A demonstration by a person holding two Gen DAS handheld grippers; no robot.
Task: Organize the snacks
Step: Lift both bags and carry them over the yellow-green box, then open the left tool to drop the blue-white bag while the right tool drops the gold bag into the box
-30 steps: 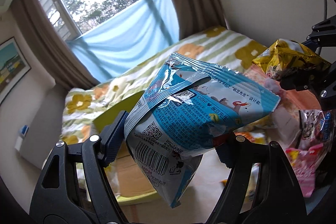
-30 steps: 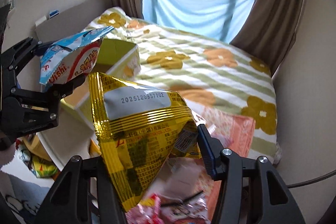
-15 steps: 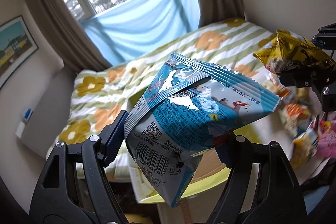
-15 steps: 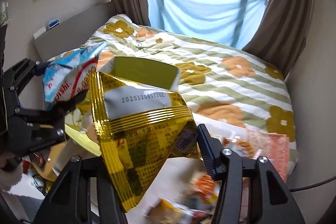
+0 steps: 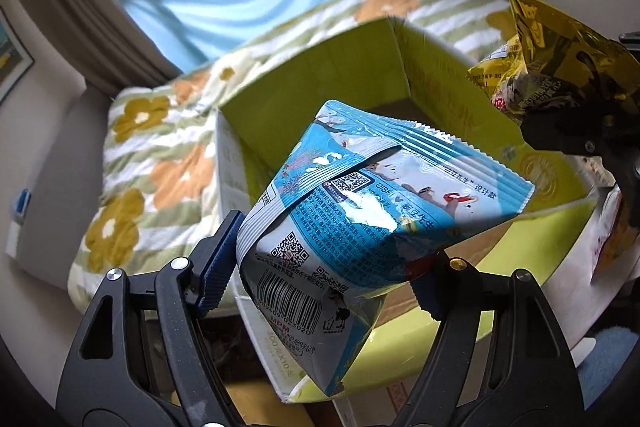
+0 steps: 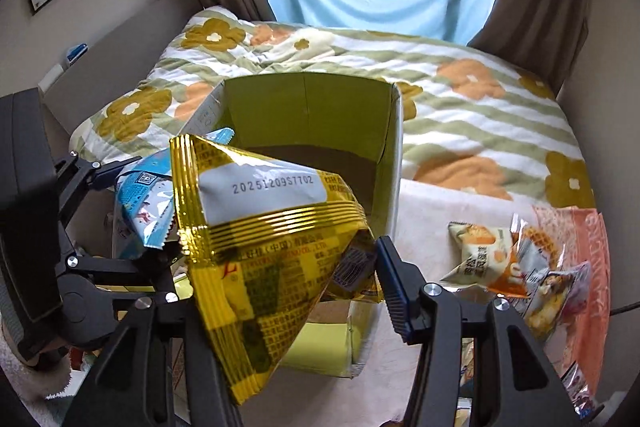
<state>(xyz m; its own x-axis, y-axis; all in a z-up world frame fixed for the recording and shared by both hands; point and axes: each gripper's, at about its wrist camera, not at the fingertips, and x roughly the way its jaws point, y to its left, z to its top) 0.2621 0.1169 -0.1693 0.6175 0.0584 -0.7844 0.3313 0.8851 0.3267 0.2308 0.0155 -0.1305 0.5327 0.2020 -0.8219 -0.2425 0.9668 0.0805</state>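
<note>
Both claws are clamped on snacks: the left claw (image 5: 326,269) pinches a blue Oishi bag (image 5: 372,223), the right claw (image 6: 280,291) a gold snack bag (image 6: 264,251). The open green box (image 6: 308,111) sits just ahead and below both, with the blue bag looking a bit nearer its opening, so I'd guess it drops first.

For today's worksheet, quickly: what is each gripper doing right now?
Left gripper: closed, holding the blue snack bag.
Right gripper: closed, holding the gold snack bag.

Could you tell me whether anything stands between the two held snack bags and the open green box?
Nothing visible does. The blue bag in the left gripper and the gold bag in the right gripper both hang over the green box, whose top is open.
</note>
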